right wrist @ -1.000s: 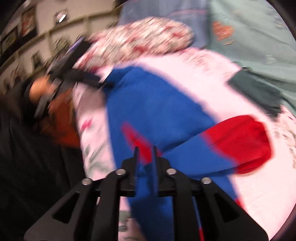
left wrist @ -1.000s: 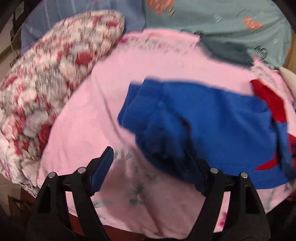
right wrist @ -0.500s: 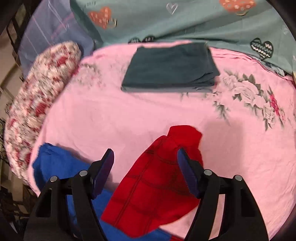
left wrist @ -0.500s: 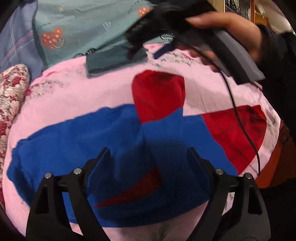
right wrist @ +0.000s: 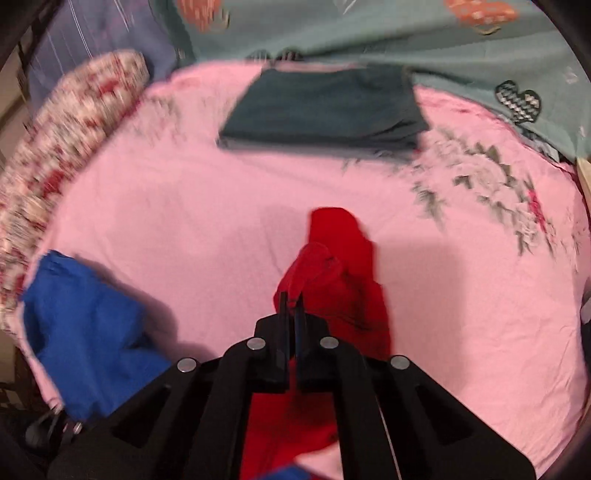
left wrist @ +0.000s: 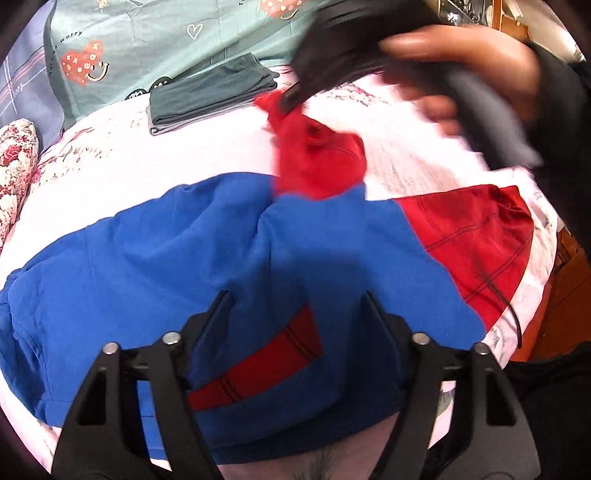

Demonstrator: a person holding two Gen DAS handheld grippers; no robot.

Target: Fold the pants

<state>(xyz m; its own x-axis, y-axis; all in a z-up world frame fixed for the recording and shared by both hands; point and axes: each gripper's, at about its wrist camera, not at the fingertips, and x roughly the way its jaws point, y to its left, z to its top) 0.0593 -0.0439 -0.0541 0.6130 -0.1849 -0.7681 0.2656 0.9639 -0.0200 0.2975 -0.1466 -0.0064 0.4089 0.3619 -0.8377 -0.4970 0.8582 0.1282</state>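
My right claw [right wrist: 291, 301] is pinched down on the red cuff of the far trouser leg [right wrist: 334, 236], its two fingers almost touching with a fold of red cloth bunched between them, and I read that as the grip I need to carry this leg over onto the other one. From the left wrist view the same claw [left wrist: 291, 101] shows with the hand [left wrist: 461, 70] around it, raising the cuff so the red fabric [left wrist: 317, 158] stands up in a peak off the bed rather than lying flat. My left claw [left wrist: 297, 317] hangs wide over the blue seat of the pants, gripping nothing; I judge it sits there so it can pin or catch the waist end while the right does the lifting. The pants [left wrist: 184, 258] themselves are blue with red lower legs, spread across the pink floral bedsheet [right wrist: 184, 192], waist towards my left and the second red leg [left wrist: 476, 236] lying flat out to the right near the bed's edge. The legs are splayed apart, so the first fold looks barely begun. Further back, well apart from my work, a dark green folded garment [right wrist: 325, 107] rests by the teal heart-print cover [left wrist: 155, 33], probably a finished piece set aside. A red floral pillow [right wrist: 62, 125] lies along the left edge of the bed.
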